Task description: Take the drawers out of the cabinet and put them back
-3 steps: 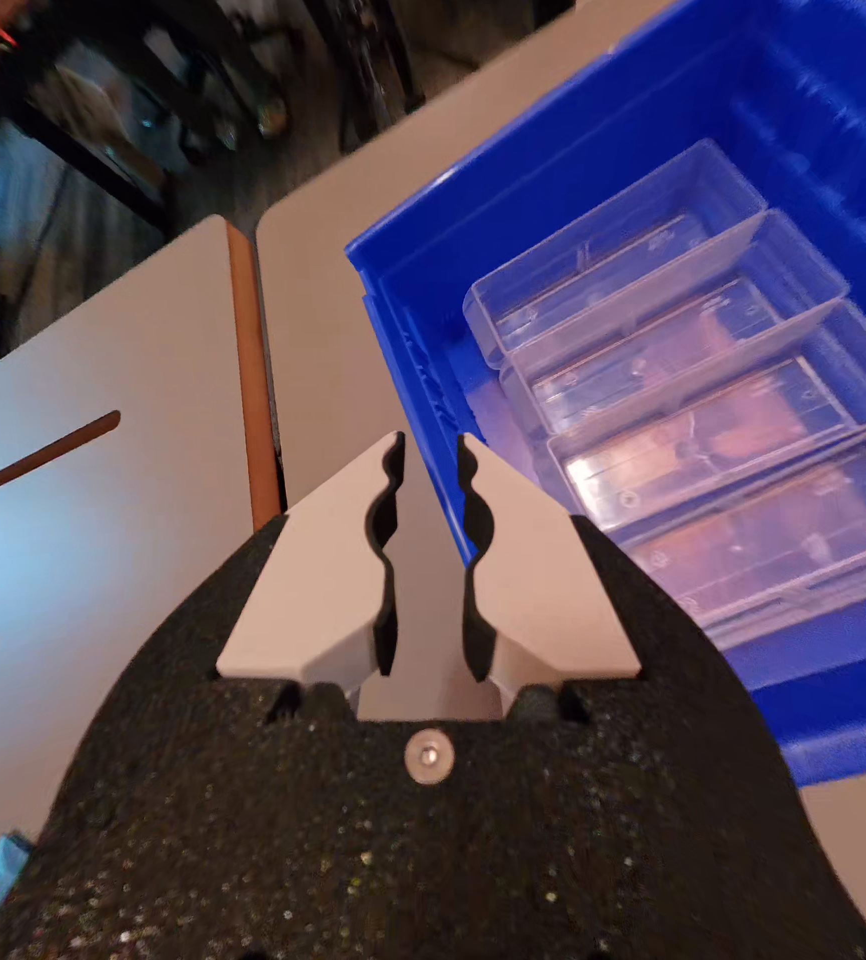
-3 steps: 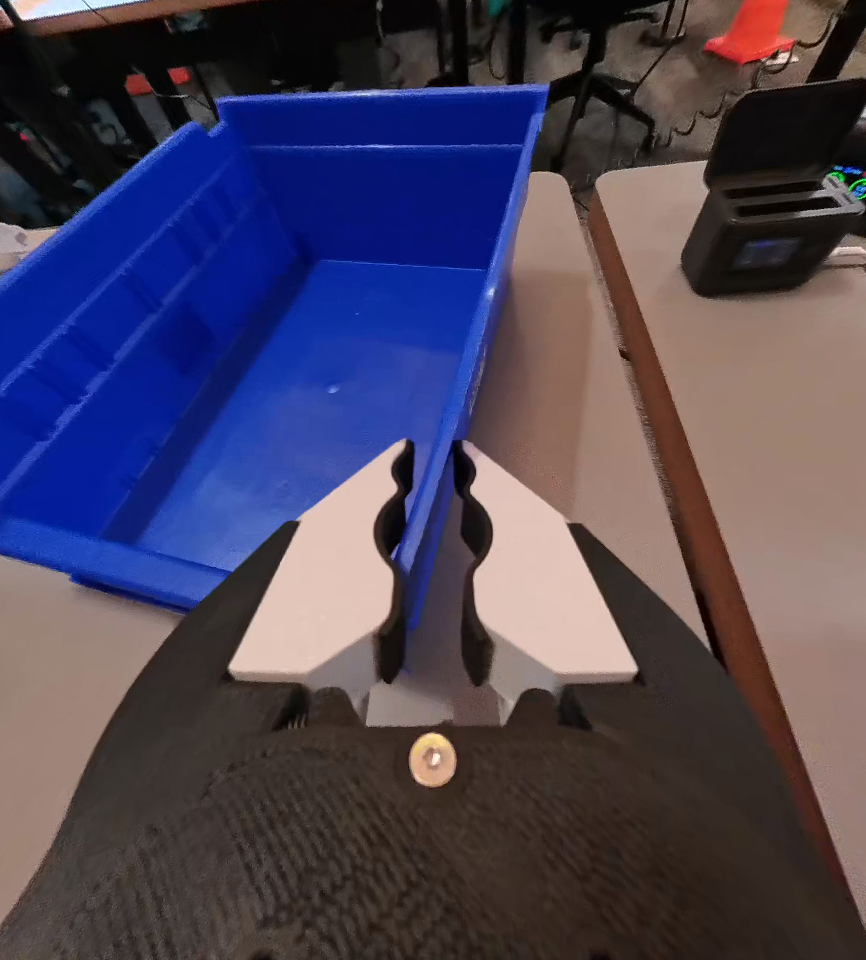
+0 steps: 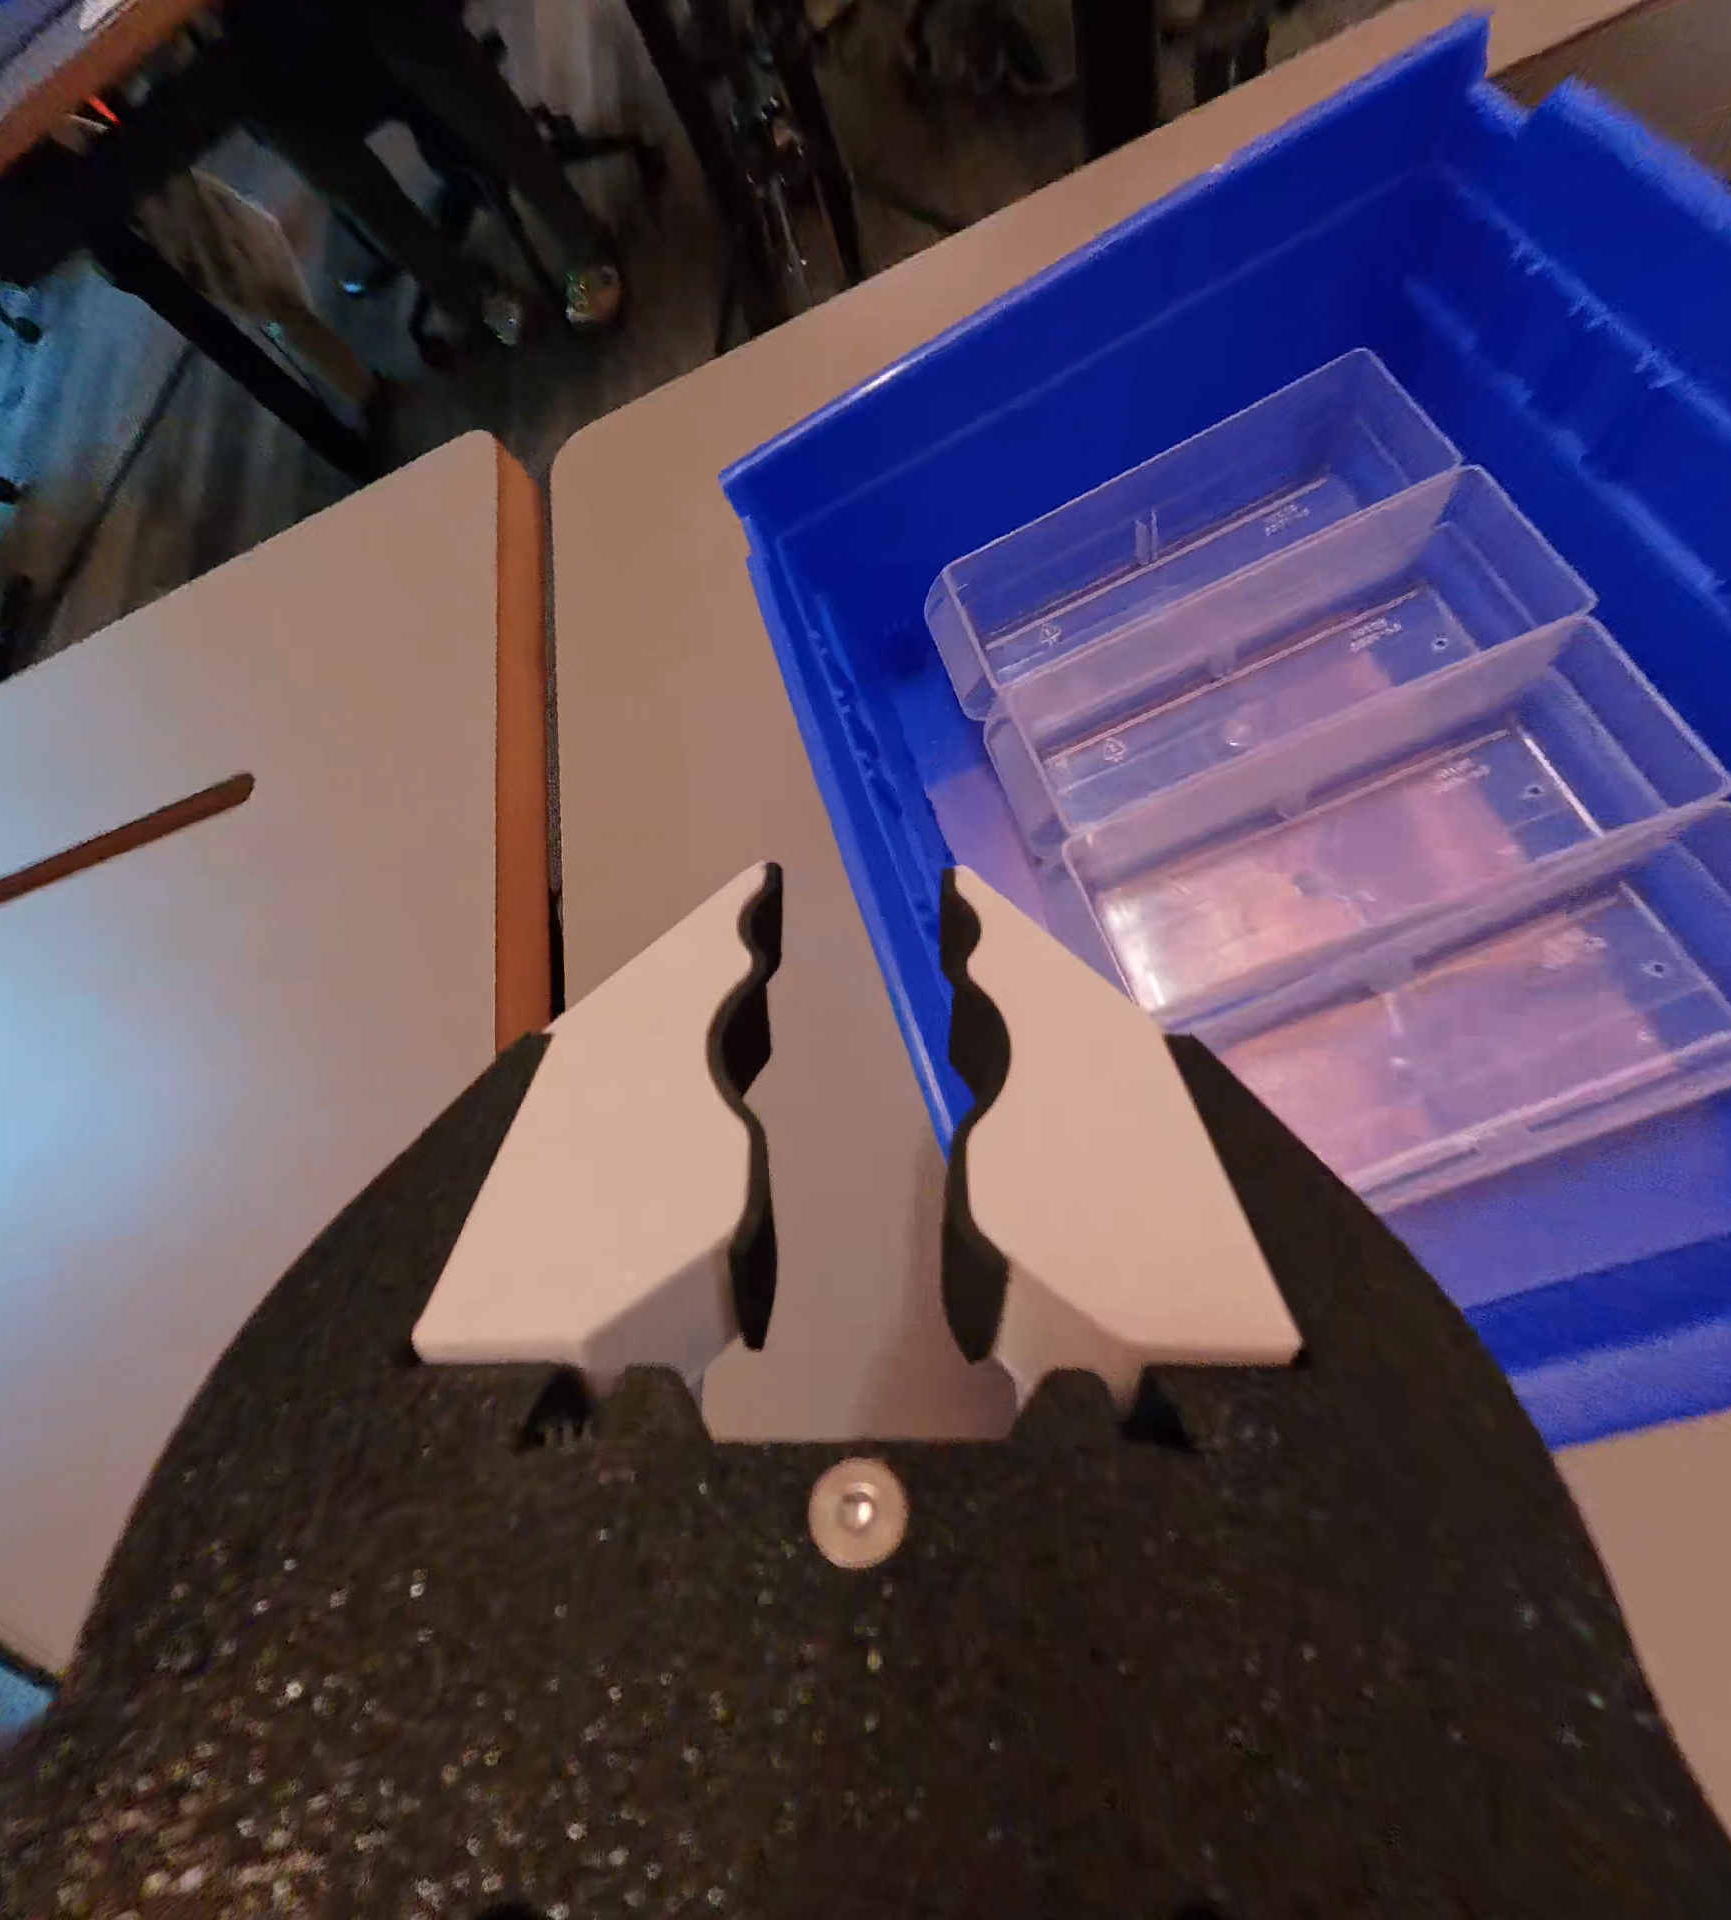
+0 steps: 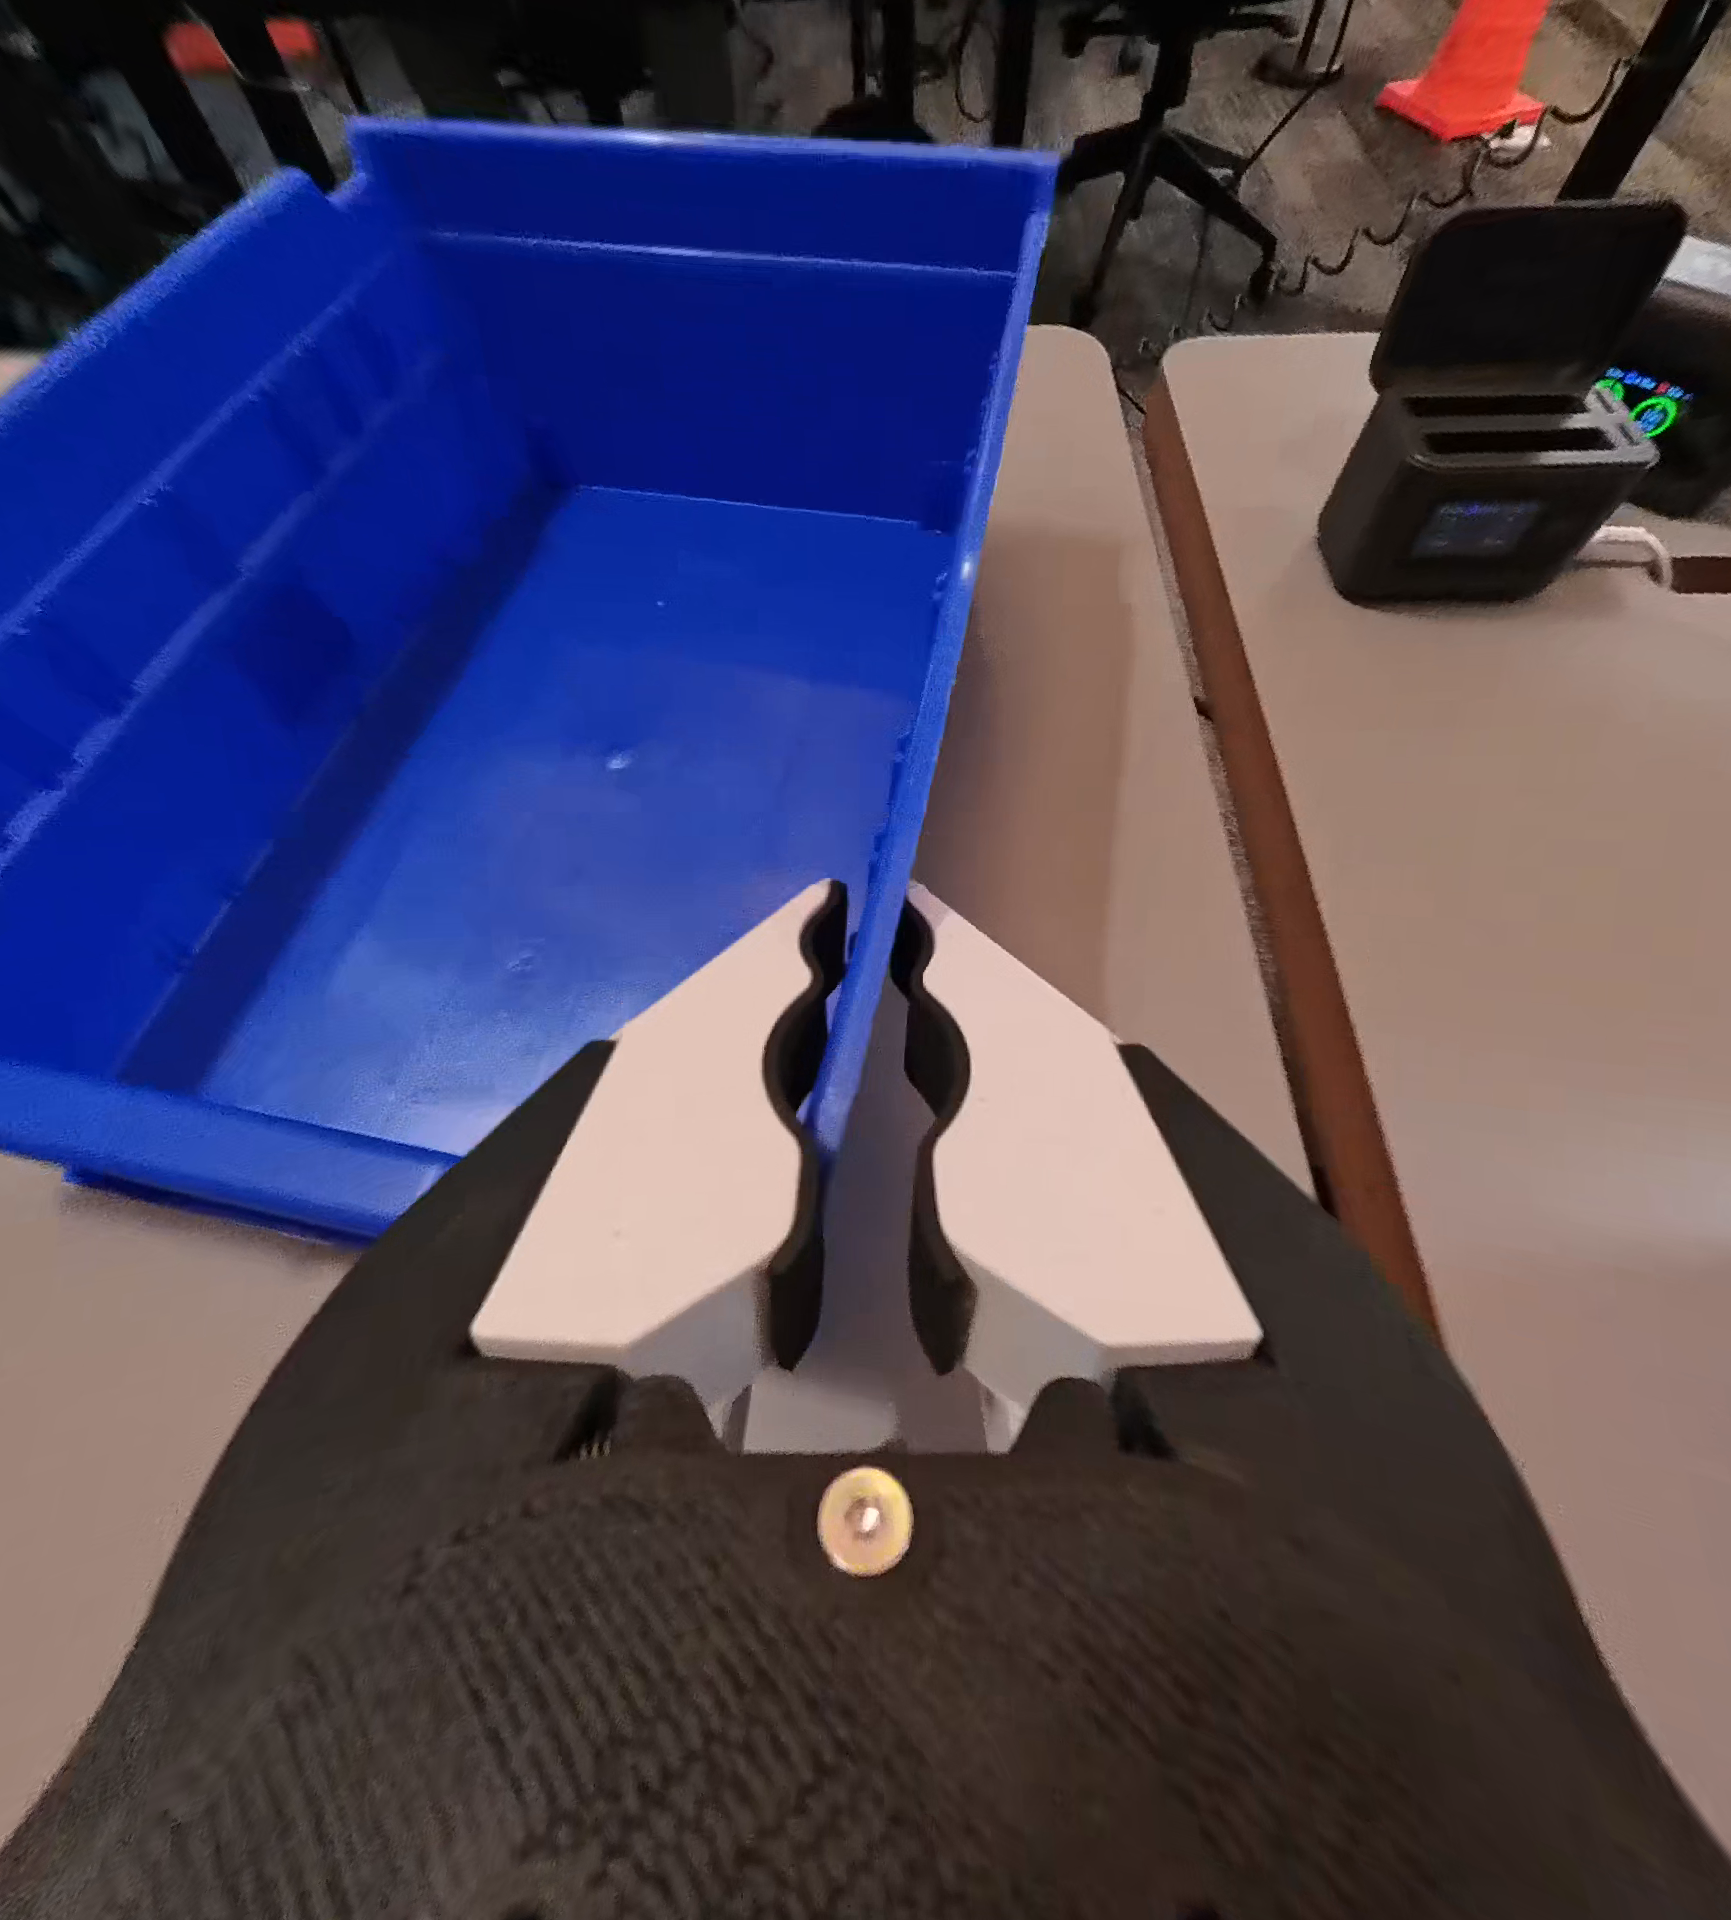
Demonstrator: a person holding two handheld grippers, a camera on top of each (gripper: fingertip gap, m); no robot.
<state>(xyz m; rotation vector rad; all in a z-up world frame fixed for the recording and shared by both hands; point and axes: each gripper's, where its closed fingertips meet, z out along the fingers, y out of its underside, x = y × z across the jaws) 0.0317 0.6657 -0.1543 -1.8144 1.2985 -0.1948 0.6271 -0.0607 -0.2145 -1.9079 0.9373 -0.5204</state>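
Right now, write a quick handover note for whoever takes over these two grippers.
Left gripper: open, empty, over the table beside the blue bin that holds four clear drawers in a row.
Right gripper: straddling the side wall of the empty blue bin; a firm clamp cannot be confirmed.
Cabinet: not in view.
Done: four drawers are out, in a bin.
Left: put them back in the cabinet.

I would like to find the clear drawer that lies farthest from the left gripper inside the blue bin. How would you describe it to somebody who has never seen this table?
Look for the blue bin on the grey table. Inside it, four clear drawers lie side by side in a row. The farthest drawer ends the row with bare blue floor beyond it; the others each have a drawer on both sides or lie nearer the left gripper.
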